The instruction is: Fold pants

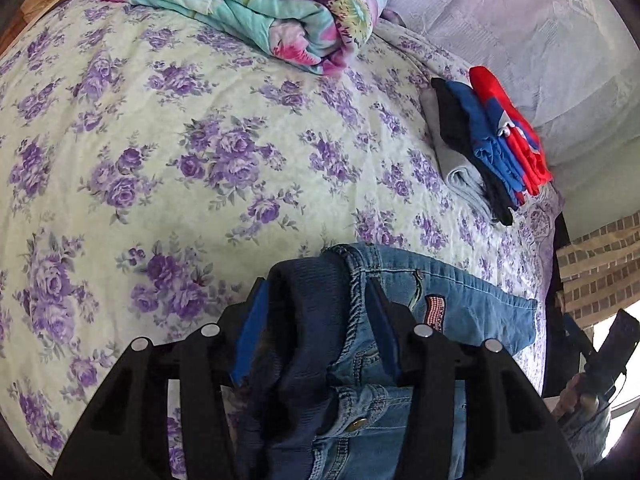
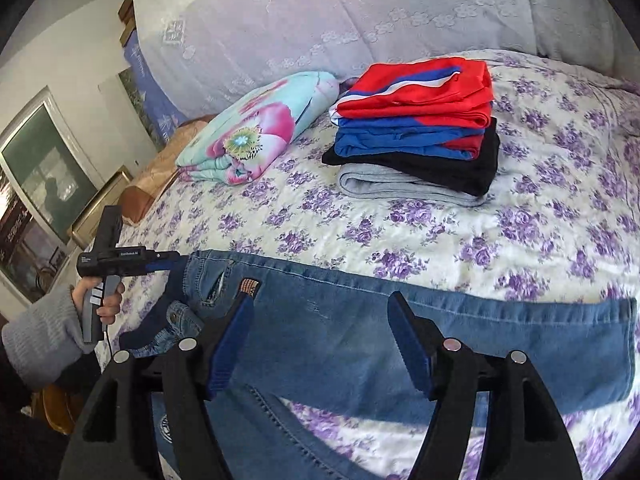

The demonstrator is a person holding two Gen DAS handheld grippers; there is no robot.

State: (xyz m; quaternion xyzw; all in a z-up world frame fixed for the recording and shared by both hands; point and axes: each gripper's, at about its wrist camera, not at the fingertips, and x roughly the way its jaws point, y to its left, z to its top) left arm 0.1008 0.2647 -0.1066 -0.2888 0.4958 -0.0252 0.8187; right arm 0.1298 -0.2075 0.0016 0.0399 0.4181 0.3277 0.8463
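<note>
Blue denim pants (image 2: 400, 320) lie across the near part of the floral bed, waist to the left, one leg folded over toward the right. In the left wrist view my left gripper (image 1: 316, 292) is shut on the pants' bunched waistband (image 1: 320, 320), dark lining showing. The same gripper shows in the right wrist view (image 2: 176, 258), held by a hand at the waist end. My right gripper (image 2: 320, 304) is open just above the pants' thigh area, holding nothing.
A stack of folded clothes, red on top (image 2: 416, 128), sits mid-bed; it also shows in the left wrist view (image 1: 488, 144). A rolled floral blanket (image 2: 260, 128) lies near the lace-covered pillows (image 2: 360, 12). The floral bedspread (image 1: 160, 140) stretches left.
</note>
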